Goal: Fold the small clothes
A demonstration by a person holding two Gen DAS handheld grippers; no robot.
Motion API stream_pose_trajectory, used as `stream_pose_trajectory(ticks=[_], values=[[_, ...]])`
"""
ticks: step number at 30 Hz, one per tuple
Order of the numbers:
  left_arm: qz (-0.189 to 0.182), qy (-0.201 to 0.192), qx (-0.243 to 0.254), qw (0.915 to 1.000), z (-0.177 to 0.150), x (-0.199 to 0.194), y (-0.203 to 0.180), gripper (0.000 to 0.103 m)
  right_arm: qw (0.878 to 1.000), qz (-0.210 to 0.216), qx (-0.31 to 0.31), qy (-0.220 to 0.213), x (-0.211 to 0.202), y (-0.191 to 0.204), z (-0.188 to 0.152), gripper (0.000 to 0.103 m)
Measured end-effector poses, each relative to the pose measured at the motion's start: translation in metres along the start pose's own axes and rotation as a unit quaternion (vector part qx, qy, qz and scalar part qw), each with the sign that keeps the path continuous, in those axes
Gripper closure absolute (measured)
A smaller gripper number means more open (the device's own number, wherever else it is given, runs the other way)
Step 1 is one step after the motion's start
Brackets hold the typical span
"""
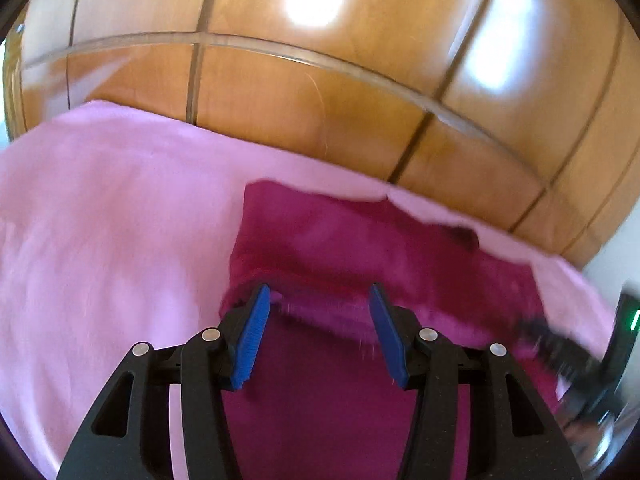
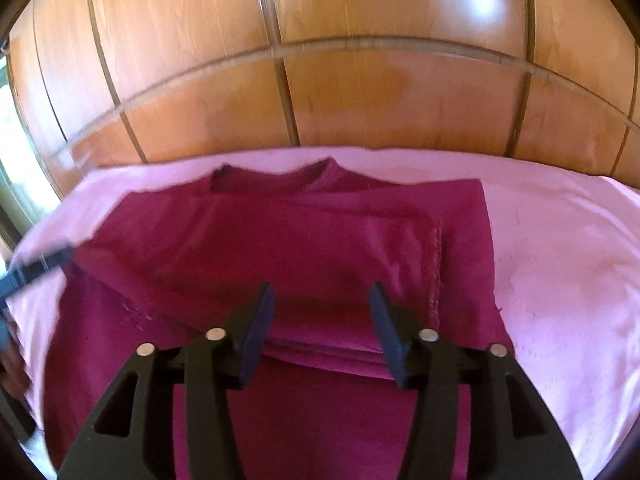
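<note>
Blue pads on my left gripper (image 1: 318,320) stand apart with nothing pressed between them, only a fuzzy folded hem of the magenta garment (image 2: 280,248) crossing the gap below; my right gripper (image 2: 322,322) also stands parted, empty, hovering over the stacked near edge of the same cloth; the garment lies partly folded on a pink sheet (image 2: 560,260), neckline toward the wooden wall panels (image 2: 360,92), one side already turned in along a stitched seam; I judge it light, limp and thin, no risk of breakage, prone to slide and bunch over the smooth sheet, so I would pinch doubled edges at the corners rather than a single layer mid-panel; both tools tilt downward toward the cloth, side by side, the right one showing blurred at the edge of the left view.
</note>
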State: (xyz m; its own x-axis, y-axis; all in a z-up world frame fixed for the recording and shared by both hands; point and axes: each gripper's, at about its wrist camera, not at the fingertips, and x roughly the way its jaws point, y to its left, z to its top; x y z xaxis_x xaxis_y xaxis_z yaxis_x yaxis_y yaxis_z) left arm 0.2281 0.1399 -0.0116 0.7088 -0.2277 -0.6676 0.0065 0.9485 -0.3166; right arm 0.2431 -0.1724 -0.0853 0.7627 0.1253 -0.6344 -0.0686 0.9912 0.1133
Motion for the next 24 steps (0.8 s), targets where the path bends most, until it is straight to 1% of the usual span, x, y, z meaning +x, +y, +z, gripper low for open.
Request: stream_pose_trajectory(ticks=[1,2,3,4,5,7,8,9,10,11,12,13,15,16,18,20,22,24], values=[[-0.006,0.004,0.001,1.0000,0.008,0.008,-0.001,0.052,1.000,-0.003,-0.001,0.001,0.002,-0.002,-0.003,0.044],[-0.005,0.009,0.007,0.9999,0.014,0.018,-0.004,0.052,1.000,-0.004,-0.003,0.000,0.003,-0.004,-0.005,0.043],[-0.005,0.022,0.013,0.9997,0.019,0.026,-0.008,0.052,1.000,-0.002,-0.006,-0.001,0.004,-0.007,-0.008,0.042],[-0.012,0.031,0.017,0.9993,0.021,0.032,-0.012,0.052,1.000,-0.001,-0.010,-0.002,0.005,-0.008,-0.010,0.042],[-0.018,0.035,0.024,0.9989,0.022,0.033,-0.017,0.052,1.000,0.002,-0.011,-0.004,0.007,-0.010,-0.013,0.041],[-0.033,0.037,0.054,0.9973,0.017,0.026,-0.026,0.052,1.000,0.009,-0.011,-0.009,0.004,-0.013,-0.016,0.041],[-0.026,0.034,0.066,0.9969,0.013,0.021,-0.026,0.052,1.000,0.011,-0.010,-0.009,0.003,-0.014,-0.017,0.041],[-0.013,0.034,0.075,0.9965,0.007,0.015,-0.022,0.052,1.000,0.015,-0.007,-0.010,0.003,-0.015,-0.016,0.041],[-0.007,0.041,0.071,0.9966,0.001,0.012,-0.013,0.052,1.000,0.019,-0.004,-0.009,0.004,-0.017,-0.016,0.041],[0.009,0.050,0.062,0.9968,-0.005,0.009,-0.001,0.053,1.000,0.022,-0.001,-0.009,0.004,-0.017,-0.016,0.041],[0.031,0.058,0.055,0.9963,-0.011,0.007,0.012,0.057,1.000,0.027,0.003,-0.009,0.003,-0.019,-0.016,0.041],[0.055,0.072,0.047,0.9947,-0.017,0.007,0.025,0.065,1.000,0.030,0.005,-0.009,0.002,-0.020,-0.017,0.041],[0.107,0.086,0.029,0.9901,-0.026,0.005,0.047,0.065,0.999,0.032,0.008,-0.009,0.001,-0.021,-0.016,0.041],[0.110,0.087,0.007,0.9901,-0.030,0.001,0.062,0.065,0.999,0.031,0.007,-0.009,0.001,-0.021,-0.016,0.041],[0.103,0.073,-0.027,0.9916,-0.031,-0.012,0.074,0.065,1.000,0.025,0.006,-0.006,0.001,-0.020,-0.016,0.041],[0.082,0.040,-0.036,0.9952,-0.023,-0.024,0.070,0.065,1.000,0.017,0.007,-0.003,0.000,-0.018,-0.014,0.041],[0.055,0.013,-0.026,0.9981,-0.010,-0.030,0.052,0.065,1.000,0.013,0.018,-0.002,-0.004,-0.017,-0.010,0.038],[0.040,0.000,-0.004,0.9992,-0.003,-0.027,0.033,0.065,0.999,0.015,0.028,-0.006,-0.008,-0.017,-0.007,0.036]])
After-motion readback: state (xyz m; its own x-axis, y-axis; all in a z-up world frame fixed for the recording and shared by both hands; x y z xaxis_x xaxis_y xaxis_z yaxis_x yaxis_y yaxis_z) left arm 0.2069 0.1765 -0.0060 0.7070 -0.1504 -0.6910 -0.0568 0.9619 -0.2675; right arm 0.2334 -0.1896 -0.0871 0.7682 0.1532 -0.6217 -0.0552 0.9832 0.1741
